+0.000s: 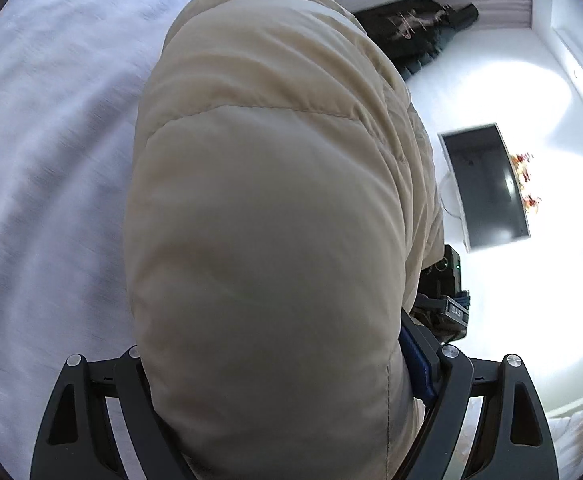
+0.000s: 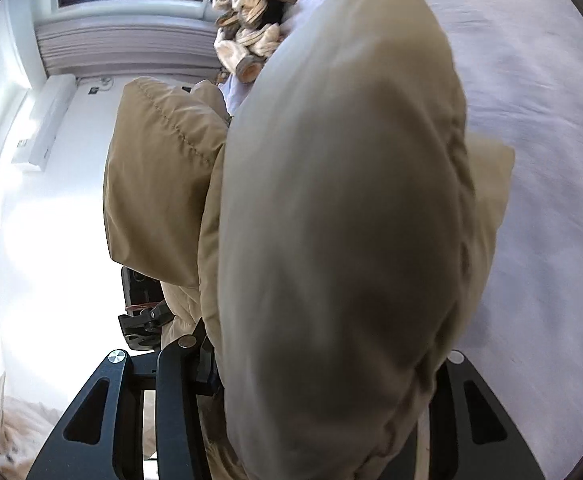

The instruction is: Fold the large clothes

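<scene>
A beige quilted puffer jacket fills the middle of the left wrist view, bulging over my left gripper, which is shut on it; the fingertips are hidden under the fabric. In the right wrist view the same jacket covers my right gripper, also shut on it, with a second padded fold hanging to the left. The jacket is lifted above a pale lilac bed sheet, which also shows in the right wrist view. The other gripper's body shows beside the jacket.
A wall-mounted dark screen and white wall lie to the right in the left view. Dark clothing hangs near a window frame. A striped plush toy lies at the bed's far edge. An air conditioner is on the wall.
</scene>
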The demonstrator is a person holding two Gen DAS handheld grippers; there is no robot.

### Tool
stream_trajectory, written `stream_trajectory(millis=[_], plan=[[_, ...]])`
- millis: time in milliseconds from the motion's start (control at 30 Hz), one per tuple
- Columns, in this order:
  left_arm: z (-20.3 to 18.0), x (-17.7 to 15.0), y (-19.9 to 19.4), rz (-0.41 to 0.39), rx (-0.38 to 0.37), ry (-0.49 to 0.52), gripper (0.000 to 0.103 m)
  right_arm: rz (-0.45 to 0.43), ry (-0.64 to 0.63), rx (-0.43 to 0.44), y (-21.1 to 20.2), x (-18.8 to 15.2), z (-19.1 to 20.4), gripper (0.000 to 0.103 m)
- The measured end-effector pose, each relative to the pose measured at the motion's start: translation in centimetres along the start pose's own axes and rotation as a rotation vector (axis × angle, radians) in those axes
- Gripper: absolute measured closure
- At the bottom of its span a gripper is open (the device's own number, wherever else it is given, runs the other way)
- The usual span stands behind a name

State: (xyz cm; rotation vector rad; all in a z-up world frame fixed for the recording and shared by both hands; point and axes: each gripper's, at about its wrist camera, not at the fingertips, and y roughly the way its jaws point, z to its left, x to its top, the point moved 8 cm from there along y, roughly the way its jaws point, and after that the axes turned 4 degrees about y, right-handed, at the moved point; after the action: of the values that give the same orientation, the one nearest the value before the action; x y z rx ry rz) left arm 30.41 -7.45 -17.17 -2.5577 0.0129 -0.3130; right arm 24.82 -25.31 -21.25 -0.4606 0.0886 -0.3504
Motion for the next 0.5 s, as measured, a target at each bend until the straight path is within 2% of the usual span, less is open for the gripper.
stream_trajectory(millis=[33, 67, 100, 133, 167, 233, 400, 500], plan=[[1.2, 0.9, -0.9, -0.01, 0.012, -0.009, 0.016, 0.007, -0.005, 0.0, 1.8, 0.5, 0.4, 0.054], [2.5, 1.7, -1.7, -0.016, 0.019, -0.015, 0.016, 0.007, -0.005, 0.0, 1.8, 0.5, 0.4, 0.054], [3.4, 2.3, -2.2, -0.024, 0.028, -0.022, 0.016, 0.016, -0.009, -0.001, 4.0, 1.0, 0.5, 0.054], [4.7, 3.2, -2.9, -0.035, 0.042, -0.032, 0.016, 0.016, -0.009, -0.001, 4.0, 1.0, 0.5, 0.054], [5.9, 4.0, -3.6, -0.04, 0.051, -0.04, 0.016, 0.026, -0.01, -0.005, 6.3, 1.6, 0.4, 0.054], [8.0, 5.2, -3.9, -0.05, 0.073, -0.054, 0.016, 0.033, -0.011, -0.016, 7.3, 1.8, -0.5, 0.054], [13.8, 6.5, -3.1, -0.053, 0.148, -0.117, 0.014, 0.046, 0.021, -0.058, 10.7, 2.6, -3.2, 0.054], [14.8, 6.3, -2.0, -0.05, 0.169, -0.126, 0.008, 0.038, 0.079, -0.099, 12.9, 2.8, -6.0, 0.047]])
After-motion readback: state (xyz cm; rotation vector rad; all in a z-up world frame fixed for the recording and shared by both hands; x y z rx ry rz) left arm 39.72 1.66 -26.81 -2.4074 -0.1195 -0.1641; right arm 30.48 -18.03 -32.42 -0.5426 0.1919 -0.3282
